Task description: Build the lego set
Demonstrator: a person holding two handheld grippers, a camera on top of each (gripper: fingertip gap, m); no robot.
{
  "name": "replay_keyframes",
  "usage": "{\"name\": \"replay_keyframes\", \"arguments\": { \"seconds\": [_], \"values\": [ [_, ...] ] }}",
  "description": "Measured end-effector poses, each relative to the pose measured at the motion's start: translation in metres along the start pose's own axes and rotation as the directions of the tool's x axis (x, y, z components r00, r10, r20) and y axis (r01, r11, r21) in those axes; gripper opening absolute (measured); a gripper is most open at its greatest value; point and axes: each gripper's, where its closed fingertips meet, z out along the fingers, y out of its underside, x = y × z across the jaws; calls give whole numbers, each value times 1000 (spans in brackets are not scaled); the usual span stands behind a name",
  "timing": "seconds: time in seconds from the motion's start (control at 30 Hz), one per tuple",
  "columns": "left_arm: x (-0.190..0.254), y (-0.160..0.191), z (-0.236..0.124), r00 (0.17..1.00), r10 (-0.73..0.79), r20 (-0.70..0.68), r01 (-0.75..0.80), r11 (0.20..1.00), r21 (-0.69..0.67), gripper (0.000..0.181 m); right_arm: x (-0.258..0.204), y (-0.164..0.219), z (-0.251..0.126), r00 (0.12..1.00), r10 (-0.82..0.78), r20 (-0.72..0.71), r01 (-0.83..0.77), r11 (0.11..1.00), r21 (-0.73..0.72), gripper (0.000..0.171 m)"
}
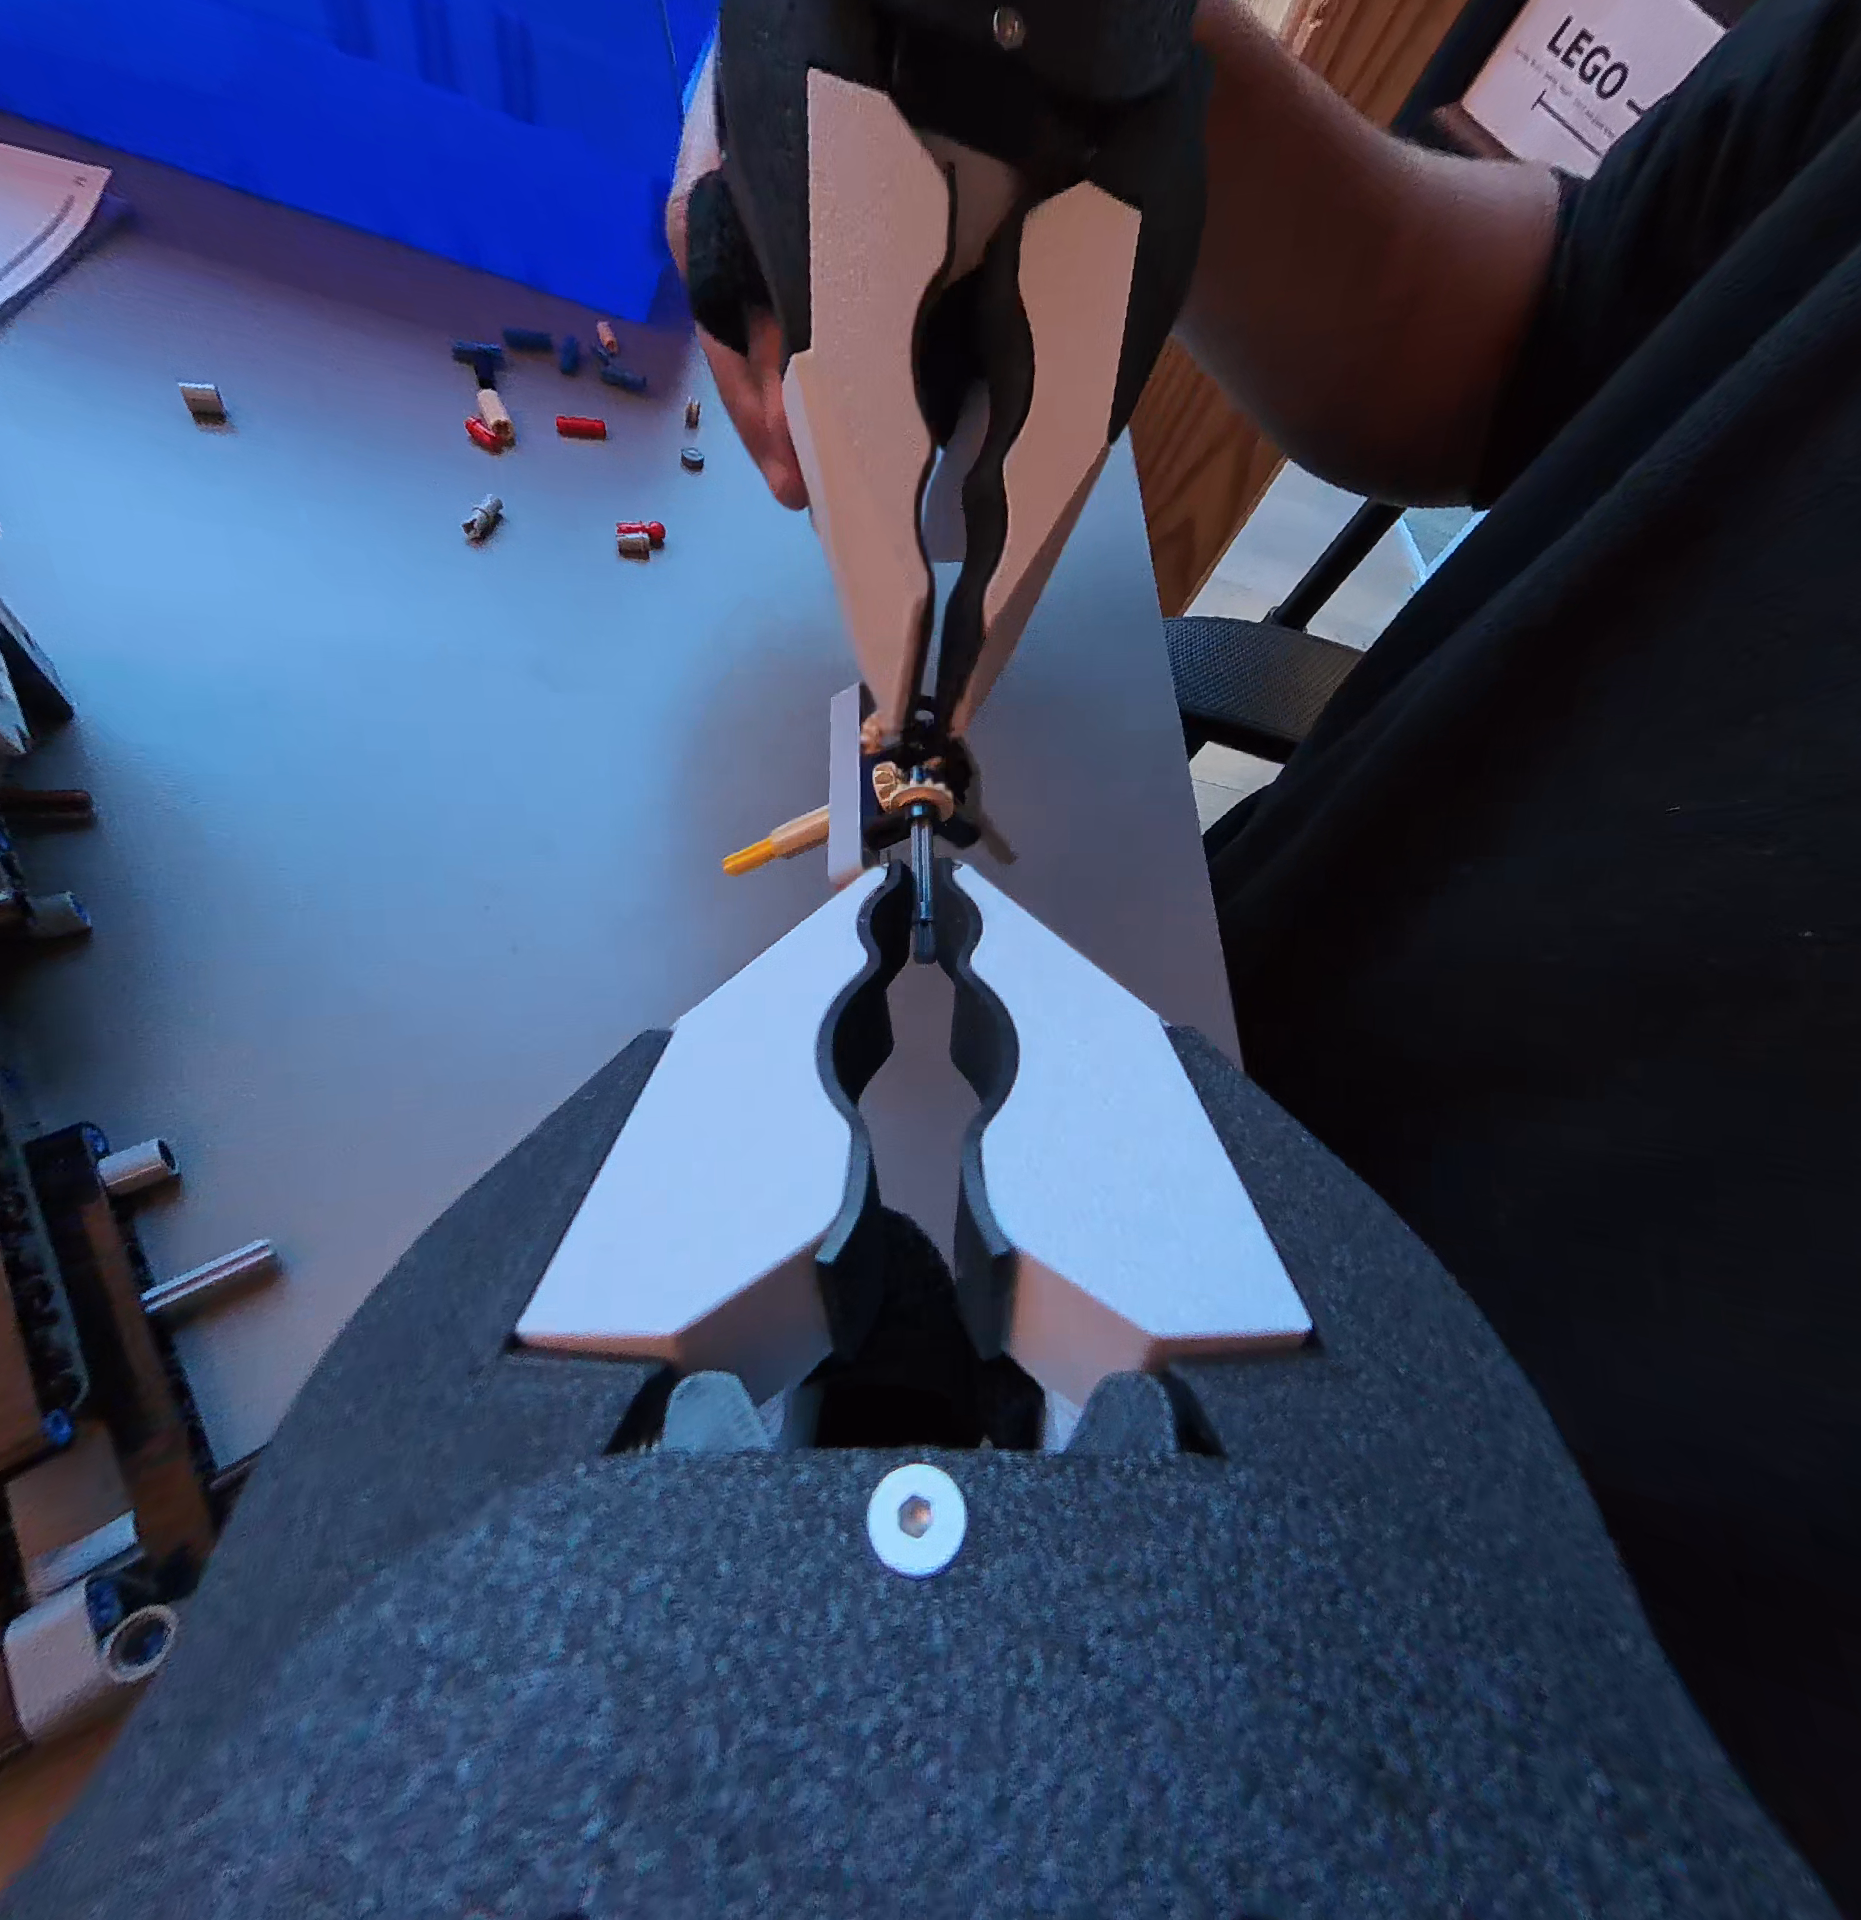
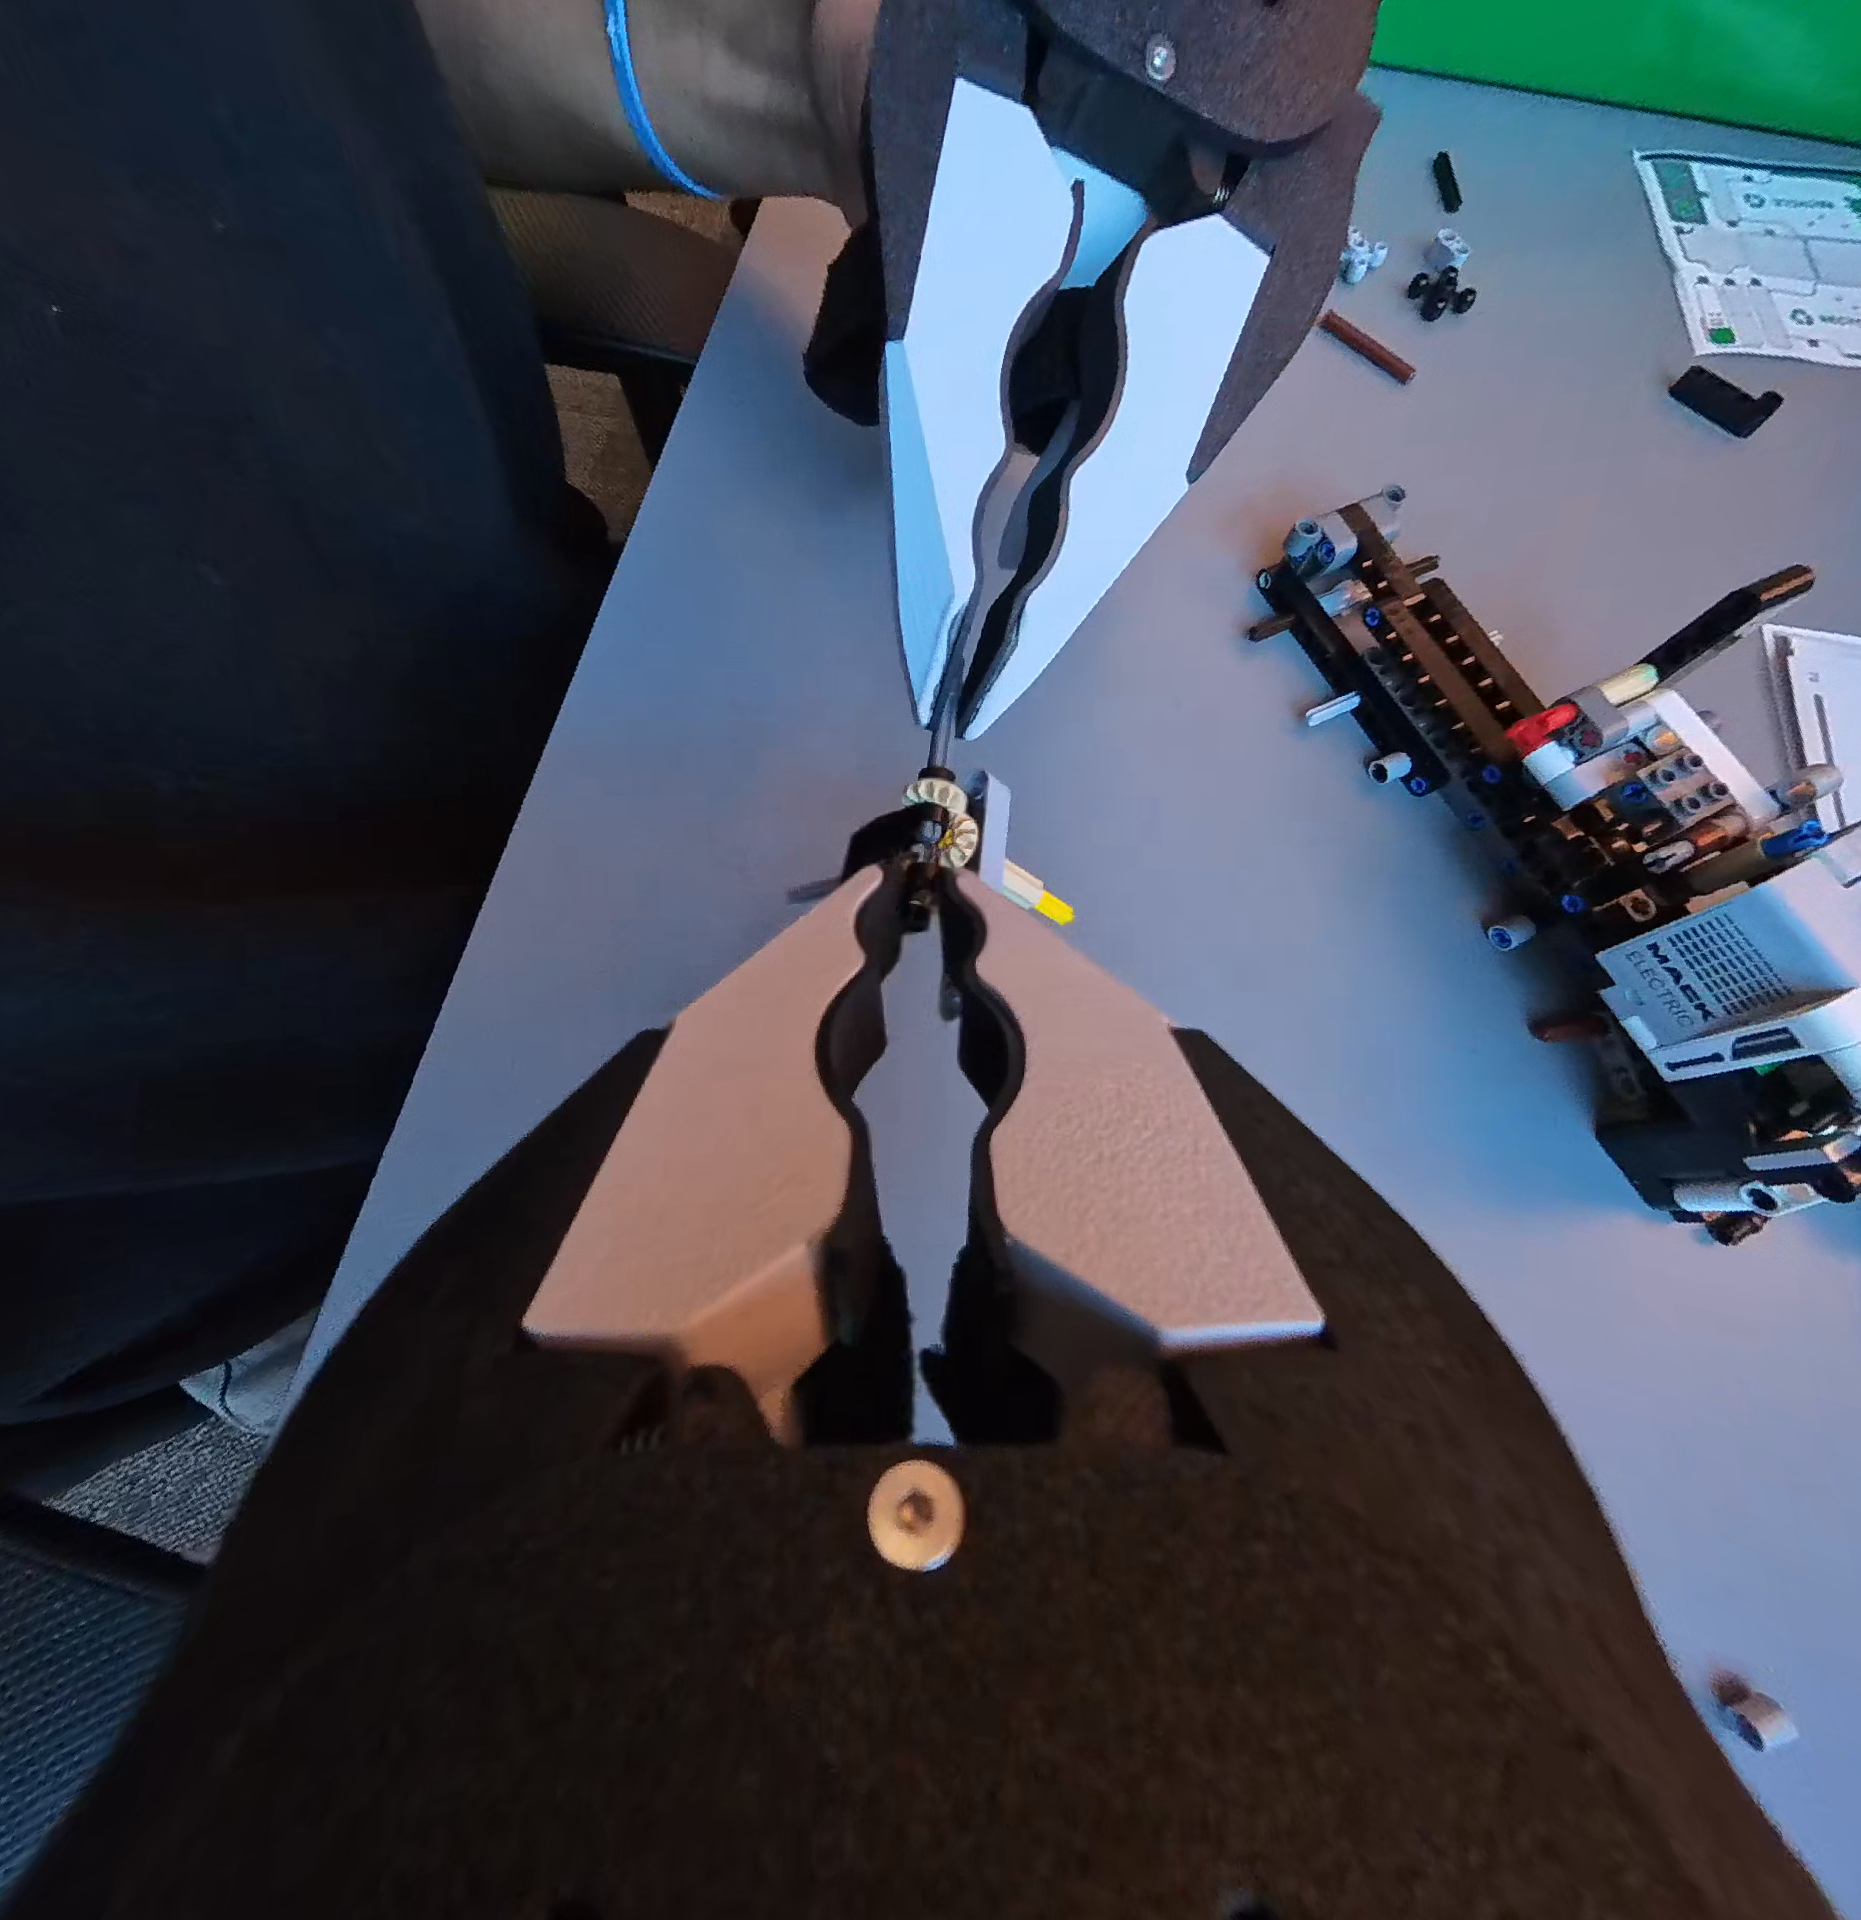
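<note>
A small sub-assembly [image 1: 895,795] of black pieces, tan gears, a white plate and a tan-and-yellow pin [image 1: 775,844] is held in the air above the grey table's near edge. My right gripper [image 2: 915,899] is shut on its black part [image 2: 895,842]; in the left wrist view it comes in from above [image 1: 926,717]. A thin dark axle [image 1: 921,888] runs through the tan gear [image 2: 931,795]. My left gripper [image 1: 921,904] is shut on the axle's free end; it also shows in the right wrist view [image 2: 945,727]. The two grippers point tip to tip.
A partly built black-and-white truck model [image 2: 1528,790] lies on the table [image 2: 1165,935] to the right. Loose red, blue and tan pins [image 1: 552,416] lie near a blue bin [image 1: 386,125]. A printed sheet [image 2: 1778,260] lies at the back. A person in black sits at the table edge. My two grippers' fingertips are within a few centimetres of each other.
</note>
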Motion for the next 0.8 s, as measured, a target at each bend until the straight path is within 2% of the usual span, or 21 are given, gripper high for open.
{"name": "replay_keyframes", "arguments": {
  "seconds": [0.03,0.2,0.37,0.47,0.67,0.8],
  "values": [
    [-1,2,0,1000,1,7,-1,1000,-5,2,0,0,-1,1000,-4,-4,4,1000,5,0],
    [-7,8,-2,998,21,53,-20,1000,-22,1,6,-1,-8,997,39,-65,-36,998,47,1],
    [-18,21,-3,987,88,131,-74,991,-107,2,16,7,-20,966,191,-171,-169,976,135,18],
    [-17,27,0,988,94,126,-77,988,-133,2,14,16,-9,940,278,-200,-247,955,167,24],
    [-24,37,7,979,121,166,-86,975,-203,2,10,28,15,913,297,-279,-277,954,111,24],
    [-26,46,10,973,140,181,-92,964,-251,2,6,37,25,915,294,-276,-291,955,53,24]
  ]
}}
